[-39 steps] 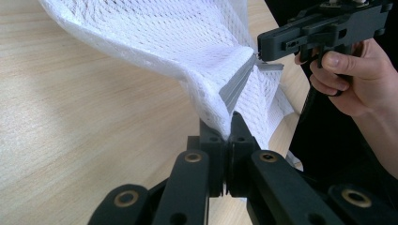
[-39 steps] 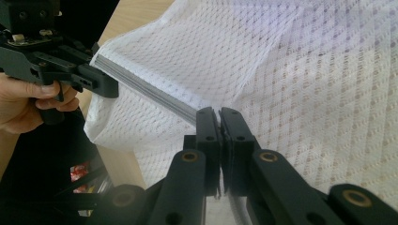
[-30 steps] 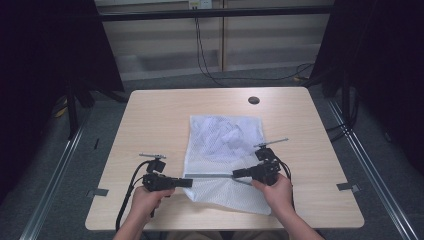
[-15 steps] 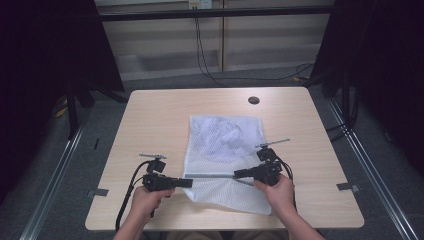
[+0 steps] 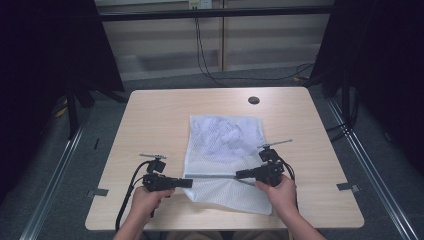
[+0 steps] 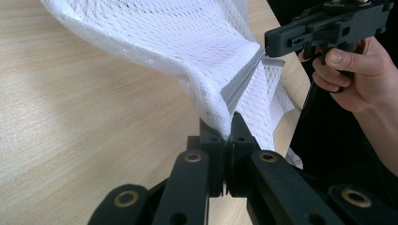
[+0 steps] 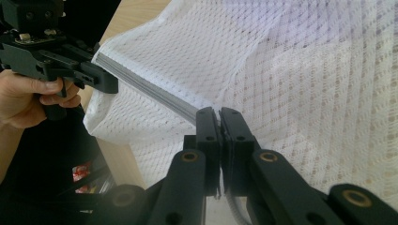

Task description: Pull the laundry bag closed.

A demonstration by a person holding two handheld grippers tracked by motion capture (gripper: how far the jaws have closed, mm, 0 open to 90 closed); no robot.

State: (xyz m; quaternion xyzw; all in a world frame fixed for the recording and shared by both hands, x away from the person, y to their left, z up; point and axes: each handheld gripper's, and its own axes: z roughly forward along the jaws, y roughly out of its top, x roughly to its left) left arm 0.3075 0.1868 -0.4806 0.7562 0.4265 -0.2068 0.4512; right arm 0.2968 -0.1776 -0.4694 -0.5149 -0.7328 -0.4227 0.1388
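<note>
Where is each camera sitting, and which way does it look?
High view: above the person's side, looking forward and down at the table and white mesh bag; both hands and forearms show.
Left gripper view: rides the left gripper, looking along its shut jaws at the bag's grey zipper.
Right gripper view: rides the right gripper, facing the left one.
Shared: all see the bag stretched between both grippers.
</note>
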